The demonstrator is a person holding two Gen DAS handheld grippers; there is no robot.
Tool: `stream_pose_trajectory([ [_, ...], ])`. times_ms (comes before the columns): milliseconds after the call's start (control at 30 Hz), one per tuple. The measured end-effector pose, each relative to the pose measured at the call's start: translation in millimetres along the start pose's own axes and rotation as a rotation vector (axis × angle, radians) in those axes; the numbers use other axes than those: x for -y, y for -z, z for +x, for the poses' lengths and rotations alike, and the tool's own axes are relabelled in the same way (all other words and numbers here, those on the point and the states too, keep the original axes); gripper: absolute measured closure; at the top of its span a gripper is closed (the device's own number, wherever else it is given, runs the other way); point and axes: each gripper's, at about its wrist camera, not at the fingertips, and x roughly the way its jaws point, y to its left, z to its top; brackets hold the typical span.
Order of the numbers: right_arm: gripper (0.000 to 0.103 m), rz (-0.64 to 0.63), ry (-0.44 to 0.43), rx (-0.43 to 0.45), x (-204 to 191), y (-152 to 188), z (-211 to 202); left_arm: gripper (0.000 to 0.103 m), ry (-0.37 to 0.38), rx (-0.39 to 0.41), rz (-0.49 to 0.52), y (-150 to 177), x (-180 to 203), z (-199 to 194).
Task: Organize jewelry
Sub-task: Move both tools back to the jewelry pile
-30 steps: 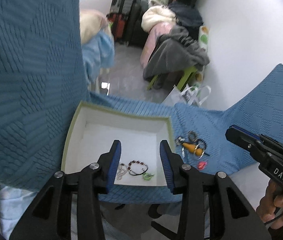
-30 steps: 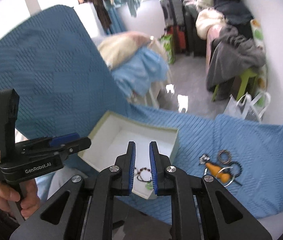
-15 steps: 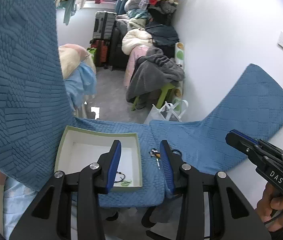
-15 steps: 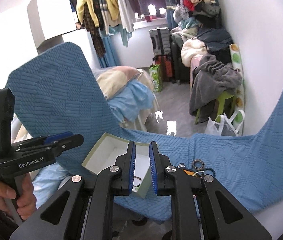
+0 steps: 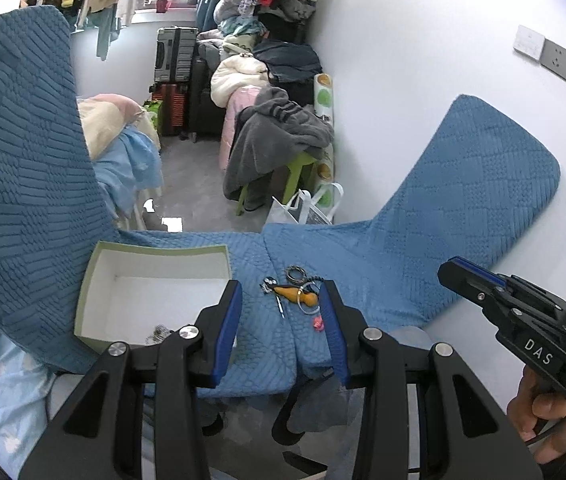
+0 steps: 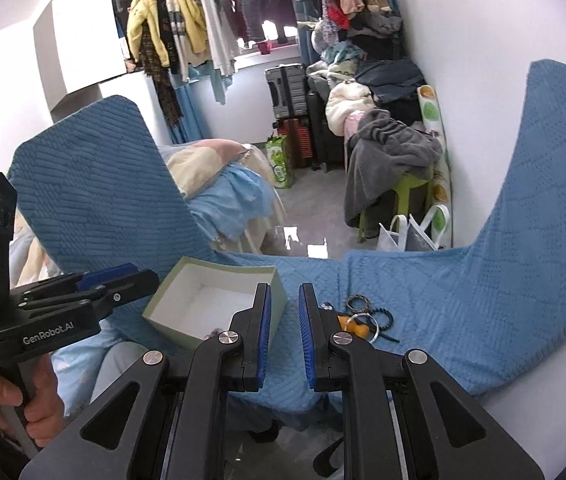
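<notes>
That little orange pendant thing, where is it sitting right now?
In the left wrist view the orange pendant lies on the blue quilted cover, among the loose rings to the right of the open box, not inside it.

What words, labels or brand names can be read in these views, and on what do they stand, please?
"DAS": on the right hand-held gripper, seen from the left wrist.
"GenRobot.AI": on the left hand-held gripper, seen from the right wrist.
White tote bag: its print is too small to read.
</notes>
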Motion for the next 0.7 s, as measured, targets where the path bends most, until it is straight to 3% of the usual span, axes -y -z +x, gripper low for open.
stream_pose_trajectory([
  [300,0.09,0.02,0.024,-0.028,16,42,8,0.062,0.03,-0.039,0.004,30,17,28],
  [700,0.09,0.065,0.061,-0.064,51,91,50,0.062,0.055,-0.085,-0.009,63,23,75],
])
